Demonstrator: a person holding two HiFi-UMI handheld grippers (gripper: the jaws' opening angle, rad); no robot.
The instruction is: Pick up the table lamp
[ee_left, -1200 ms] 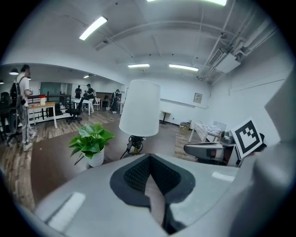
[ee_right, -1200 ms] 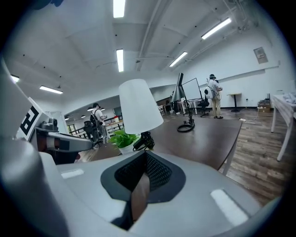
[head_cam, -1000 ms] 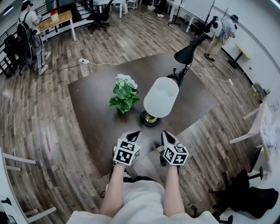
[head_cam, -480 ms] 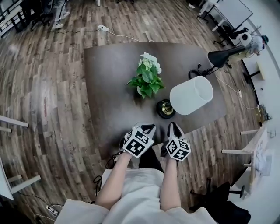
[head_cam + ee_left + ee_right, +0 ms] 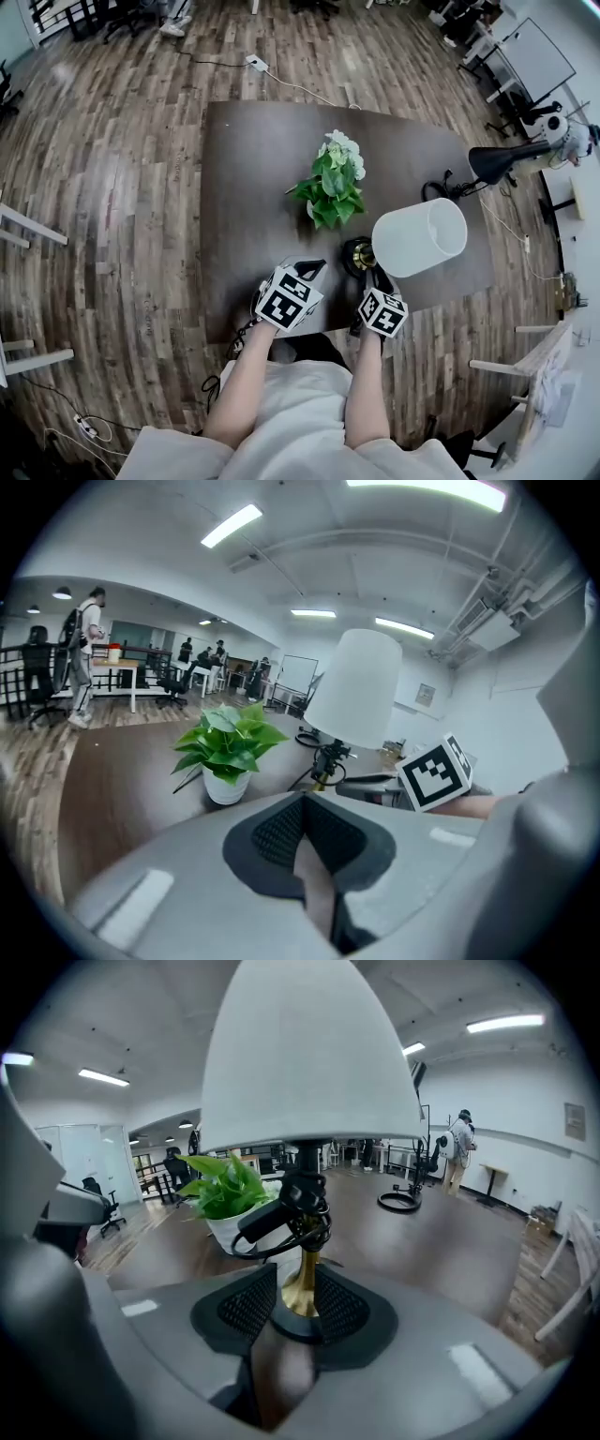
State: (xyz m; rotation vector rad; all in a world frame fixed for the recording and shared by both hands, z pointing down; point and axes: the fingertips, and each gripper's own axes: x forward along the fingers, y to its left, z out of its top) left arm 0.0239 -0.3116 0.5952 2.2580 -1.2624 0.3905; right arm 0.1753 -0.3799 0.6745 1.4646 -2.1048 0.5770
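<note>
table lamp (image 5: 419,237): its stem (image 5: 302,1279) now stands between the jaws of the right gripper (image 5: 379,281), which came closer and have just been opening, not squeezing yet. left gripper (image 5: 307,272) stays clenched, empty. the grasp seems next.

One tabletop (image 5: 248,187) bears two lamps: one white-shaded table lamp (image 5: 419,237) towards its 4 o'clock corner and one black desk lamp (image 5: 497,161) at 2 o'clock. One potted plant (image 5: 333,187) stands near its middle.
</note>
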